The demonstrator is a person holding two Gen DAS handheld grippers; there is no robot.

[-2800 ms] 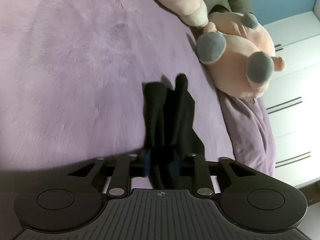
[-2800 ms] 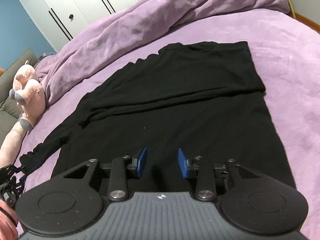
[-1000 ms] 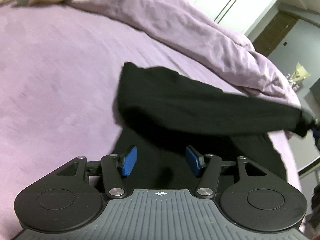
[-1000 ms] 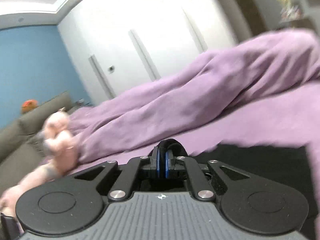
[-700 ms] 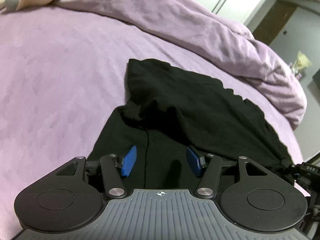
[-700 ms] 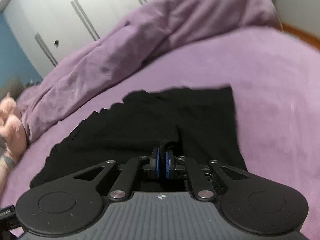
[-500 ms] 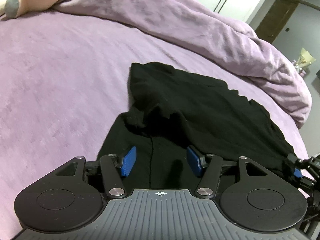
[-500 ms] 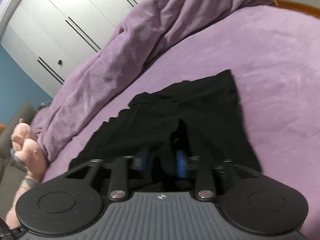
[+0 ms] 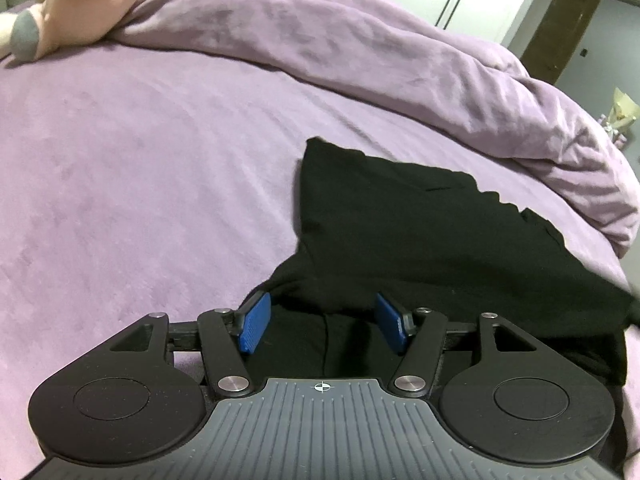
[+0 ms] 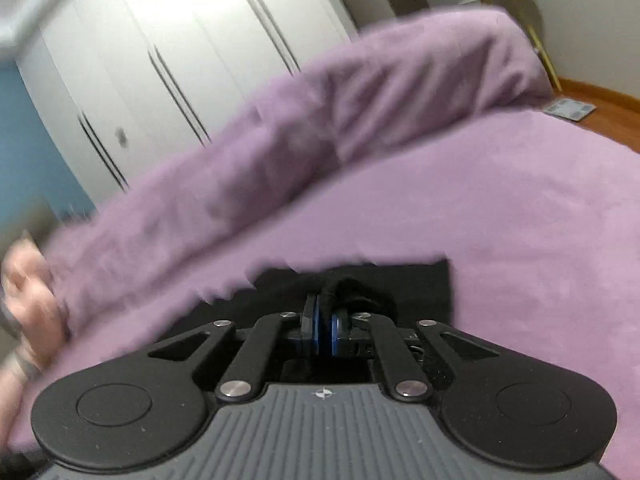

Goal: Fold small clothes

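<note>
Lying on the purple bedspread (image 9: 140,168), the black garment (image 9: 420,232) is stretching lengthwise from the left gripper (image 9: 322,322) away toward the heaped purple duvet (image 9: 360,52), one far corner pointing at the pink plush toy (image 9: 76,4). The left gripper's blue pads (image 9: 254,322) are standing apart over the cloth, gripping nothing. The right gripper (image 10: 325,330), having just been closing, is pinching a bunched fold of the black garment

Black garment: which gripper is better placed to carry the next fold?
Right. The right gripper has just closed on the black garment, pinching an edge; the left gripper is open, nothing gripped.
</note>
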